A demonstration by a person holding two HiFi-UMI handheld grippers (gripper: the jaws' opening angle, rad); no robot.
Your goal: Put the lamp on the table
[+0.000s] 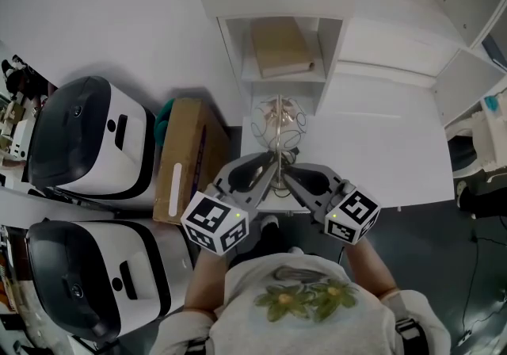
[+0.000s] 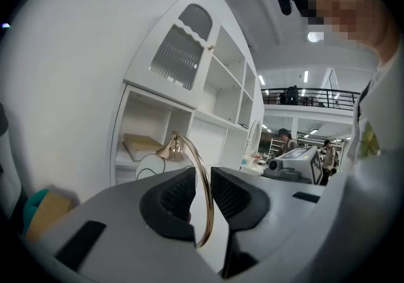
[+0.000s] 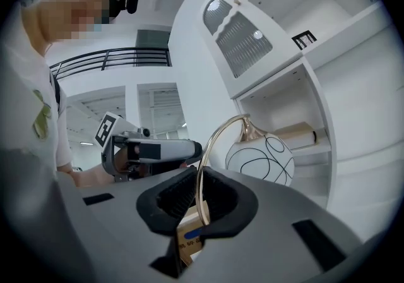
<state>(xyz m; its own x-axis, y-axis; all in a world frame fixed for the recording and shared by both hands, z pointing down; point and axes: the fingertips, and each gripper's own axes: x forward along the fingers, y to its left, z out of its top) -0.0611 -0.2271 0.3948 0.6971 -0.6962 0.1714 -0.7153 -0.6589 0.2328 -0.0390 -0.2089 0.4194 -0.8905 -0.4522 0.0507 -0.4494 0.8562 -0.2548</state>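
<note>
there, lamp [image 1: 277, 120], arched brass stem [image 3: 210, 140], round white shade [image 3: 260, 160]

We see a plain white wall [image 1: 95, 13] behind a white cabinet [image 1: 333, 52]: ribbed glass door [image 2: 180, 54] up top, open shelves below, a tan box [image 1: 281, 46] flat on one shelf. White table [image 1: 396, 147] sits at the cabinet's right side, with dark floor [image 1: 444, 266] past its front edge. Left of the cabinet are two white-and-black machines [image 1: 91, 135] and a cardboard box [image 1: 186, 155]. Far end of the room has a railed balcony [image 2: 315, 93] and ceiling lights [image 2: 314, 36].
</note>
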